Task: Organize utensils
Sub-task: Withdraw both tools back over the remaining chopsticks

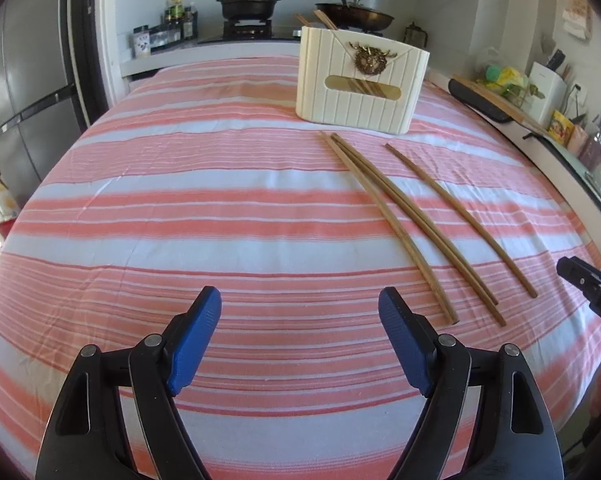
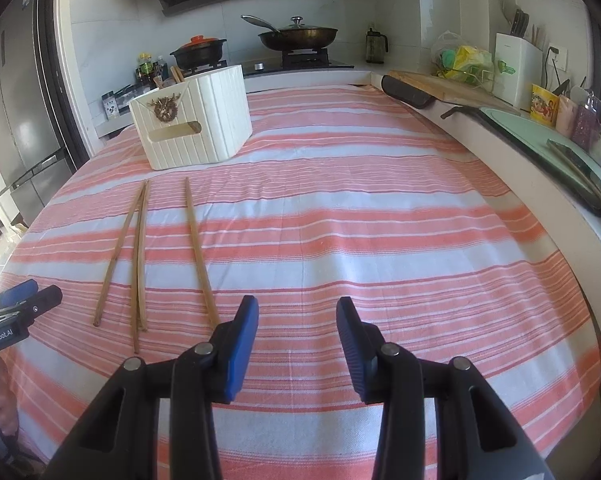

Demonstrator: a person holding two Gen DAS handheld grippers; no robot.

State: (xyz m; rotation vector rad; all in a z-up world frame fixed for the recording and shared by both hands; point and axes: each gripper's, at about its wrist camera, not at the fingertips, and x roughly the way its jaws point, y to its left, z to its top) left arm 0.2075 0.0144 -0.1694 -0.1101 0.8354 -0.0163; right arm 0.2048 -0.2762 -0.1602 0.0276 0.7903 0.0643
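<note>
Four chopsticks lay loose on the striped cloth of the table, thin brown wooden sticks, slightly worn: three close together with far tips nearly touching, the fourth apart on the right in the left wrist view. All pointed toward the holder just beyond them, likely set out for dropping in. A cream ribbed box, plastic by its look, with a brass-coloured ornament and a slot window; more chopsticks stood inside, ends above the rim. Woven cloth, pink and white, mildly wrinkled. Left hand-held gripper hovered near the sticks' close ends, blue ridged pads spread wide, nothing between them. Right hand-held gripper hung partly open and empty, the single stick's end just beside its left finger. Stove, pots and a fridge stood behind.
</note>
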